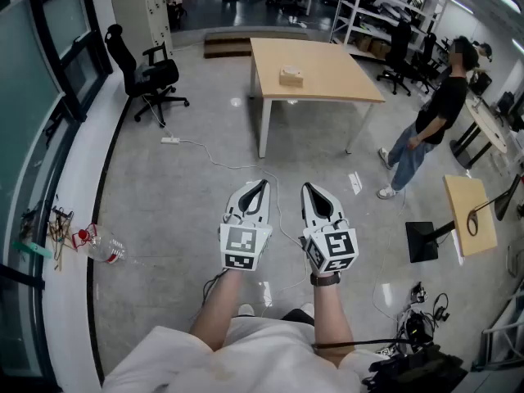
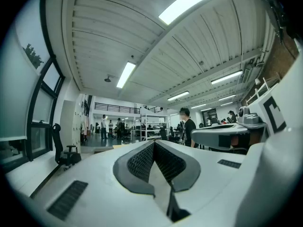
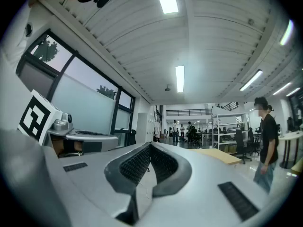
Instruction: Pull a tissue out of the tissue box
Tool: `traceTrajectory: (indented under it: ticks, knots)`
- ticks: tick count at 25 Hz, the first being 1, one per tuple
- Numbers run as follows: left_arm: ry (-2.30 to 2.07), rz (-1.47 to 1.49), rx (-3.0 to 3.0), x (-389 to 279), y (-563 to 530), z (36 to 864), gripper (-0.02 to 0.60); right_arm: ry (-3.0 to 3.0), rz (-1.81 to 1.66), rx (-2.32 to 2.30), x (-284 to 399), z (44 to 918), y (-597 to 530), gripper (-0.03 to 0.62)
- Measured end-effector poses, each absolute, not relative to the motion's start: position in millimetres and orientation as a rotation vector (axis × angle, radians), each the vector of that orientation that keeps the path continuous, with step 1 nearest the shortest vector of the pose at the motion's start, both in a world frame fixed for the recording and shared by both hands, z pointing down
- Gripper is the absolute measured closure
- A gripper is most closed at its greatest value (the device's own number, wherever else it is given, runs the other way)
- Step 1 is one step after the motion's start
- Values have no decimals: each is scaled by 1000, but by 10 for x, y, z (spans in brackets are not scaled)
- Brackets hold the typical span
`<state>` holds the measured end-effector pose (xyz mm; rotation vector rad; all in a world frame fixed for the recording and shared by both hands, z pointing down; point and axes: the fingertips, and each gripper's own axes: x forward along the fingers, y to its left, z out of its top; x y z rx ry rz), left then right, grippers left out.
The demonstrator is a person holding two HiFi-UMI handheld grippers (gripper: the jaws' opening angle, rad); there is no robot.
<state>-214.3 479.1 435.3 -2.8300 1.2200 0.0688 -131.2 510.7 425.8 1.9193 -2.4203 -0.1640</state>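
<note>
The tissue box (image 1: 291, 76), a small tan box, sits on the light wooden table (image 1: 327, 76) far ahead across the floor. I hold both grippers level and side by side in front of my body, well short of the table. The left gripper (image 1: 263, 184) has its tips together and nothing between them; its ribbed pads (image 2: 142, 162) meet at the tip in the left gripper view. The right gripper (image 1: 307, 187) is likewise shut and empty, with its pads (image 3: 137, 164) touching. Part of the table (image 3: 222, 156) shows in the right gripper view.
A black office chair (image 1: 147, 76) stands at the left by the window wall. A person (image 1: 426, 129) stands right of the table. A power strip with cable (image 1: 170, 140) lies on the floor. A plastic bottle (image 1: 102, 248) lies on the sill. A small wooden stand (image 1: 471, 215) is at the right.
</note>
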Motion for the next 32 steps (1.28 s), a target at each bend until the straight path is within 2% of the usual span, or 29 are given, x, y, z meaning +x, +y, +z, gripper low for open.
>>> traceTrajectory:
  ticks: [5,16,25,32]
  knots:
    - [1281,107,-2870,-2378,4553,4424,580,-2420,-153,1855,-1564,4320,4982,594]
    - [1248,82,-2917,-1888,3836,4613,580,-2430,-35,1887,-1013,4490,4187,594]
    - [1230,89,-2866,-1155,2588,4275,580,-2540,-53,1855,-315,4188,2801,594]
    - [1283,80,-2838,-543,1831,4339,580,-2560,-92,1844,367,4188,2086,594]
